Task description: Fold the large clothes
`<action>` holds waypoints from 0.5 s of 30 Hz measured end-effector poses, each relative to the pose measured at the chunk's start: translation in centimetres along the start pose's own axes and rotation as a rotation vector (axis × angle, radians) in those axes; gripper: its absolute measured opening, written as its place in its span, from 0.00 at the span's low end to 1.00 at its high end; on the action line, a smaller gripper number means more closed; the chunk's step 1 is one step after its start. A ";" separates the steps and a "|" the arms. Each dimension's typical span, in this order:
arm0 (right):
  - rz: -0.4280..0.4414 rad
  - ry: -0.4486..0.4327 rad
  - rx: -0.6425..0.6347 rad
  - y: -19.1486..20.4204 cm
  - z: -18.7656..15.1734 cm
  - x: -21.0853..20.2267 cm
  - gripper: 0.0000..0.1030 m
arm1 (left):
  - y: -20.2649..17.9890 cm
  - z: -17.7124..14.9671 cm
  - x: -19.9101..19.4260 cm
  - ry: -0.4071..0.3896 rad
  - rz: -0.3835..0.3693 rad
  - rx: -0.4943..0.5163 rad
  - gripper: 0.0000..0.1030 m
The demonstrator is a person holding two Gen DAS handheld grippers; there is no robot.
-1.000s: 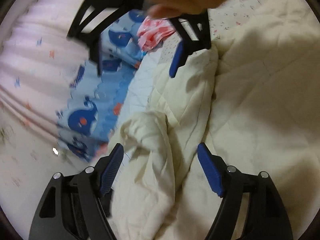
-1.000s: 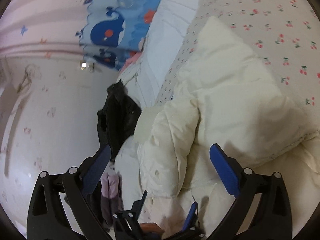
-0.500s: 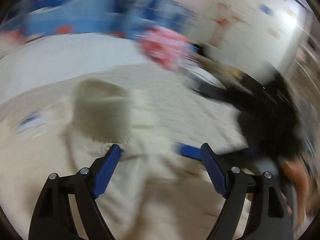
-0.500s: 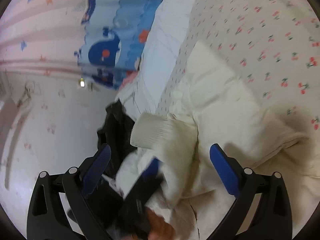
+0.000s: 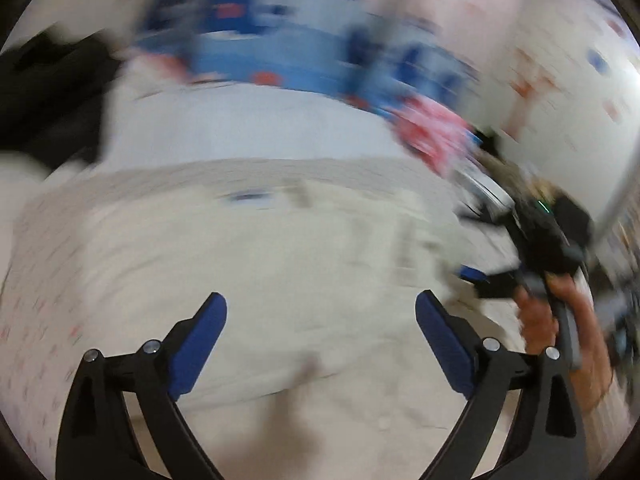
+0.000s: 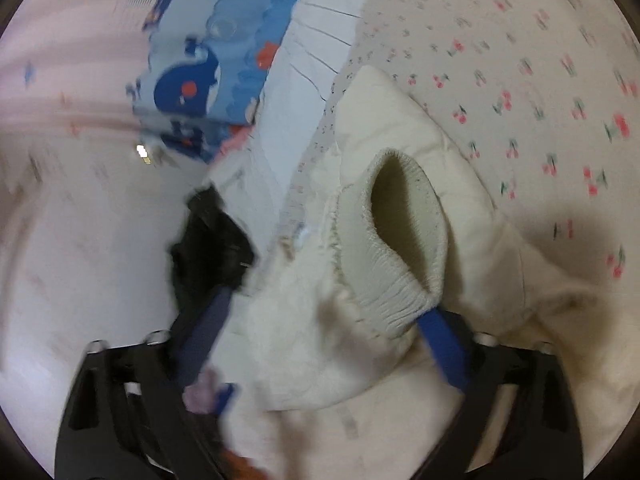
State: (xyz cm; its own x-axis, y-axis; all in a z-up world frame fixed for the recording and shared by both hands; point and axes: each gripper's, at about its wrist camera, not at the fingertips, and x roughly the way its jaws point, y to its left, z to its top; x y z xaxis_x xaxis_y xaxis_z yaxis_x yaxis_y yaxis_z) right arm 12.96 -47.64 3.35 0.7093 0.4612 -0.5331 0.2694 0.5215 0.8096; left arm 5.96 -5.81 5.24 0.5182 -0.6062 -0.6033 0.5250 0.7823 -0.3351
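Left gripper [image 5: 320,316]: jaws wide & opening, nothing between the pads, hovering over the cream padded jacket [image 5: 280,280] spread on the bed; that view is badly smeared, so detail there can't be trusted. Left of the jacket, off the bed edge, a black garment [image 6: 212,240] lies in a heap, w/ a blue whale-print blanket [image 6: 200,68] behind and a white quilted strip [image 6: 296,92] next to it. Centre of the right wrist view: the jacket's sleeve, ribbed cuff [image 6: 400,240] gaping toward the camera, bunched on the cherry-print sheet [image 6: 540,92]. Right gripper [image 6: 324,320]: jaws closing w/ the sleeve end between them; right pad is touching the cuff's ribbing, left pad is blurred & partly hidden by fabric, so a firm pinch isn't confirmed yet. A hand [image 5: 560,320] on that gripper's handle shows at the right of the left wrist view. Step in hand, as I read it: catch the cuff so the sleeve can be laid across the body. To do it well: bite both layers of the ribbing, not just padding, since puffy fill slips; wait for pads to seat before lifting; lift low & drag flat so the body doesn't bunch; use the free left gripper to pin the shoulder side. Risk: a one-layer grab opens the cuff instead of moving the sleeve.
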 end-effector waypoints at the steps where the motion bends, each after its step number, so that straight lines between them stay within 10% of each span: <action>1: -0.051 -0.021 -0.039 0.2 -0.2 0.5 0.26 | 0.9 0.0 0.0 -0.005 0.023 -0.034 0.89; 3: -0.050 -0.073 -0.074 0.5 -0.7 0.5 0.13 | 3.2 0.1 -0.1 -0.028 0.090 -0.127 0.89; 10: 0.012 -0.441 -0.483 10.7 -3.5 -6.8 0.11 | 4.0 3.0 -4.4 -0.273 0.131 -0.083 0.92; 15: -0.185 -0.285 -0.263 2.9 -0.6 -2.2 0.11 | 7.8 1.7 1.3 -0.078 0.179 -0.182 0.93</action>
State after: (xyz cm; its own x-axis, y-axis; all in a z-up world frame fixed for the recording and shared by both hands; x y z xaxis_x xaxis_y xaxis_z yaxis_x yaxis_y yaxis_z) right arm 11.78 -46.73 6.72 0.8260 0.1454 -0.5446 0.2597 0.7593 0.5967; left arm 11.84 -0.68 3.05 0.6463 -0.4593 -0.6093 0.2936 0.8868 -0.3570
